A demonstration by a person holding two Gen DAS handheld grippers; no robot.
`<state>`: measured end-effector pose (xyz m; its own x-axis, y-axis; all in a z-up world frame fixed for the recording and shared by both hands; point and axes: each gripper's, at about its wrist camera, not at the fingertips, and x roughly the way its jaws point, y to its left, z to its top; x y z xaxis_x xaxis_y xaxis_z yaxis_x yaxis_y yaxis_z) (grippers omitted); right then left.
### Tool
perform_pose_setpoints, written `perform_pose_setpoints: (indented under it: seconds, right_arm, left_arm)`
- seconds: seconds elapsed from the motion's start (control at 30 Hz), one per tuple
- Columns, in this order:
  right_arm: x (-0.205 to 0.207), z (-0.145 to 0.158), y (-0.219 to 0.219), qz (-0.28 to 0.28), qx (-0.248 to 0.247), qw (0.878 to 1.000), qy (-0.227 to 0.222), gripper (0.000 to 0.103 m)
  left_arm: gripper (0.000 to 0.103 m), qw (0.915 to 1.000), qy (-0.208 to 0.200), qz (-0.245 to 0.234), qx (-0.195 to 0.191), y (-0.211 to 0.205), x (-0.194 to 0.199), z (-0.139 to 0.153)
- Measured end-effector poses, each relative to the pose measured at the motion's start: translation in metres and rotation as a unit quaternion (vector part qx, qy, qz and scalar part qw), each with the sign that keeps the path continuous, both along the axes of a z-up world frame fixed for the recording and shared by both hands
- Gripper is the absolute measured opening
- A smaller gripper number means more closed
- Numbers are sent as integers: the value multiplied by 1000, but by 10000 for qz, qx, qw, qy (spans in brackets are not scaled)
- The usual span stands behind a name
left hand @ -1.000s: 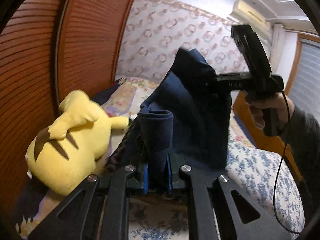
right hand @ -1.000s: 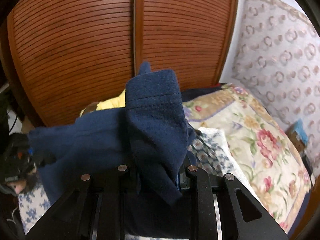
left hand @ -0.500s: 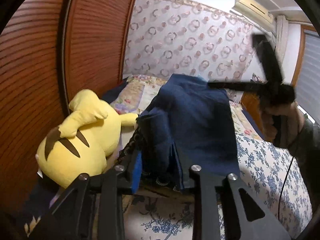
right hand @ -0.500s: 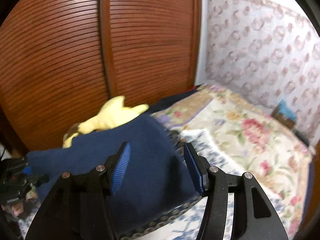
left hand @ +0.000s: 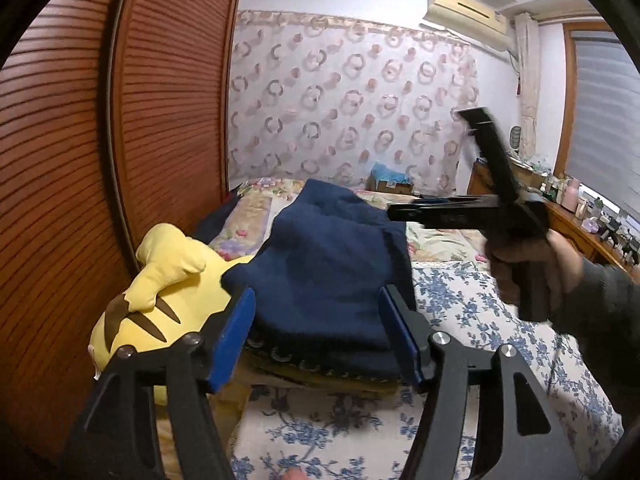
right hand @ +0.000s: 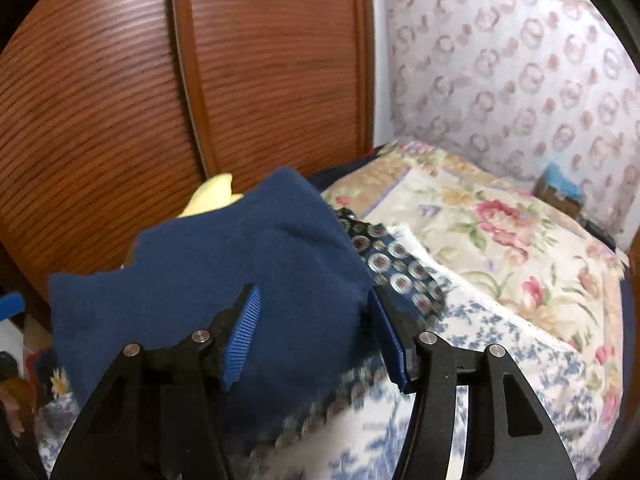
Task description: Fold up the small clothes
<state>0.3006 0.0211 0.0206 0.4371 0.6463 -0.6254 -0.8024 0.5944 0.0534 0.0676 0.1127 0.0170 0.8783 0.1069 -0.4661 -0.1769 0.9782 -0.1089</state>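
navy garment [left hand: 332,264]: sitting folded on top of a small stack near the head of the bed [left hand: 500,320], right up against the yellow plush toy [left hand: 160,288]. My guess is it's parked there because that's the "done" pile, out of the way of the open part of the bed.

patterned cloth [right hand: 400,264]: dark, with little circles, directly under the navy piece. You can see its edge poking out on the right wrist view, so the navy one is stacked on it, not beside it.

left gripper [left hand: 318,338]: jaws spread wide with nothing in them. The blue pads sit either side of the pile's near edge, but there's a clear gap, so no squeeze.

right gripper [right hand: 316,338]: same deal, wide apart and holding nothing. The navy fabric fills the space between the pads in its own view, and whether a pad brushes it I can't tell because that frame is blurry.

why both are slack: looks to me like a drop-off, since the cloth is resting under its own weight.

top corner: a bit lumpy and peaked, might want a pat flat.
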Motion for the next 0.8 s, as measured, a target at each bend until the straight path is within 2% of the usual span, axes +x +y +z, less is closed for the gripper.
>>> perform_pose_setpoints:
  seconds: [0.1,0.27,0.47,0.67,0.8]
  right_arm:
    - [-26,10,-32,-177,154,9997,-105,58]
    - [-69,18,-91,-529,213,9982,-199,70]
    - [-115,19,-155,-1108,316,9925,-400,76]
    - [-148,22,-216,-2028,521,9761,-573,77]
    - [-166,29,-247,-2376,630,9668,-704,77]
  left_arm:
    - [64,9999,15,-61,104,-15,-1,3]
    - [64,9993,-8,-334,181,-49,-2,4]
    - [64,9981,35,-591,189,-83,-1,4]
    - [64,9962,-1,-830,274,-115,-1,12]
    - [64,9950,-23,-937,357,-135,-1,23]
